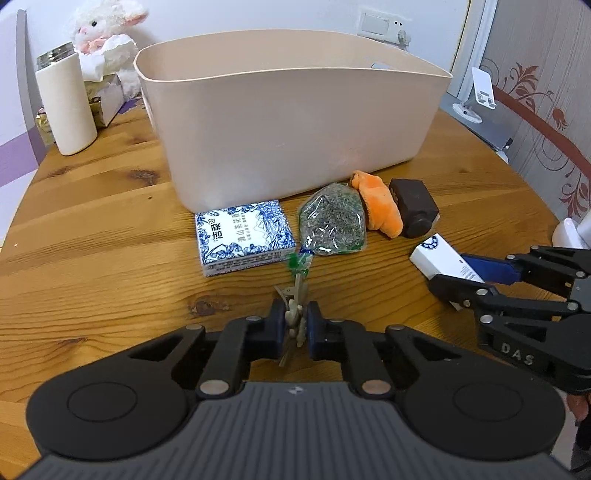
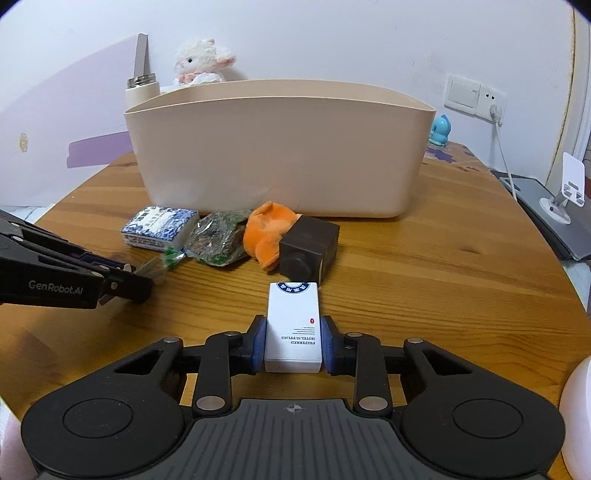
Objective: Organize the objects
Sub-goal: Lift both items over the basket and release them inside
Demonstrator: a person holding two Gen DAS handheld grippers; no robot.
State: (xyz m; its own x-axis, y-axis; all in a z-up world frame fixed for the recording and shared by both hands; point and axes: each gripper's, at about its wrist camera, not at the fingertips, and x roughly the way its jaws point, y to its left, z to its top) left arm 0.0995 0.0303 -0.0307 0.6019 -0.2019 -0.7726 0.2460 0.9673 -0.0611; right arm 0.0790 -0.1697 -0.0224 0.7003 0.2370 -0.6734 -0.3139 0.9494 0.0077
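Observation:
A beige plastic bin (image 1: 288, 122) stands on the round wooden table (image 1: 92, 221); it also shows in the right wrist view (image 2: 280, 147). In front of it lie a blue-and-white tissue pack (image 1: 243, 236), a clear bag of dried tea leaves (image 1: 332, 225), an orange plush (image 1: 380, 210) and a dark brown box (image 1: 413, 210). My left gripper (image 1: 295, 325) is shut on the tied tail of the tea bag (image 1: 297, 284). My right gripper (image 2: 293, 343) is shut on a white box (image 2: 293, 325) resting on the table.
A white tumbler (image 1: 66, 107), a plush lamb (image 1: 107, 33) and a tissue box (image 1: 107, 96) stand at the back left. A phone stand (image 2: 565, 192) and a blue figurine (image 2: 441, 129) are at the right. A wall socket with a cable (image 2: 495, 110) is behind.

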